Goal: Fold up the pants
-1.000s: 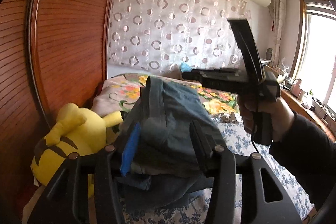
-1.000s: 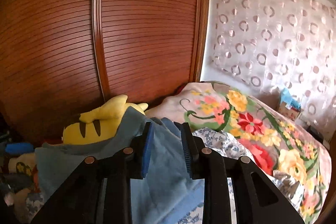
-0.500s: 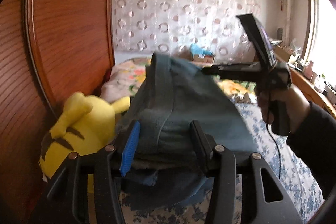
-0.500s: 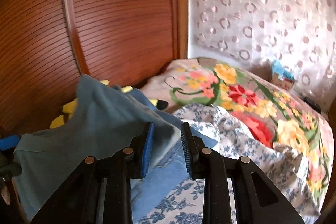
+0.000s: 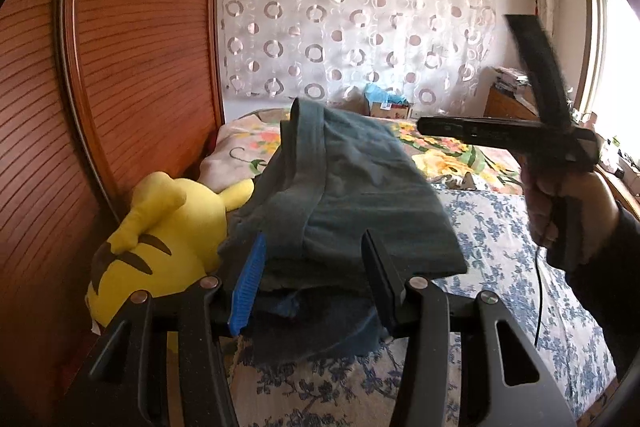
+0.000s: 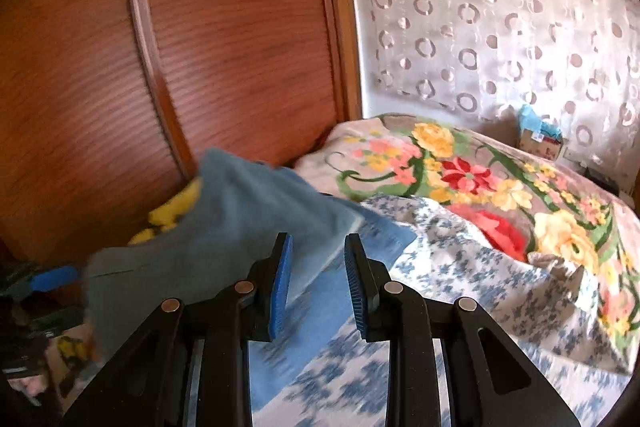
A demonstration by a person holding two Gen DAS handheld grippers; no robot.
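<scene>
Folded blue-grey pants [image 5: 352, 195] hang as a thick bundle above the bed, and my left gripper [image 5: 314, 247] is shut on their near end. In the right wrist view the pants [image 6: 240, 219] lie left of and behind my right gripper [image 6: 316, 247], which stands open with only bedsheet showing in its gap. The left wrist view shows the right gripper [image 5: 424, 125] side on, held by a hand [image 5: 568, 203], its tips just past the pants' far right edge and clear of the cloth. A blue pad of the left gripper [image 6: 52, 277] shows at the left edge.
A yellow plush toy [image 5: 160, 227] lies against the wooden wardrobe door [image 5: 120, 67] left of the pants. The bed has a blue-flowered sheet [image 5: 500, 247] and a bright floral blanket [image 6: 480, 179]. A small box [image 5: 388, 107] sits by the curtained back wall.
The right gripper has drawn away to the right, and the cloth that lay between its jaws now sits to their left. The pants stay in the left gripper.
</scene>
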